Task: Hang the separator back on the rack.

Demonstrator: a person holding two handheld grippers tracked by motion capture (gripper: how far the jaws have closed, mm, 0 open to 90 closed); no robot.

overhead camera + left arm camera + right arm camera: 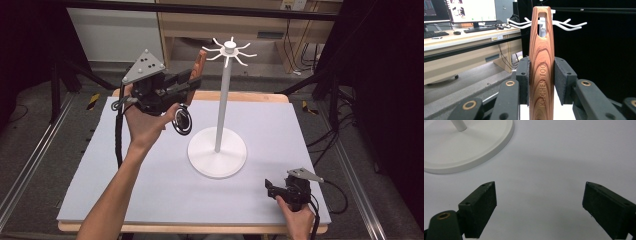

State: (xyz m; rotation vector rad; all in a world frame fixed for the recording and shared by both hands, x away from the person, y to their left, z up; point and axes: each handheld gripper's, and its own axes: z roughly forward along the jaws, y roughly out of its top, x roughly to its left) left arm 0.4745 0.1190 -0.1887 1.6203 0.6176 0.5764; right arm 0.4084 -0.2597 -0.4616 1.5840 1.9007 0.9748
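My left gripper (192,80) is raised above the table's far left and is shut on the wooden handle (200,64) of a kitchen tool. In the left gripper view the handle (541,62) stands upright between the pads, its slotted hanging hole level with the white hooks (566,25) of the rack behind it. The tool's dark round head (182,121) hangs below my hand. The white hook stand (220,105) rises from its round base (217,157) at the table's middle. My right gripper (270,189) rests open near the front right corner, jaws wide apart over bare table (541,195).
The table carries a pale grey mat (150,185) with a wooden edge at front. The stand's base (474,152) lies just ahead-left of the right gripper. Desks with monitors (471,10) and a keyboard stand beyond the table. Black frame legs flank both sides.
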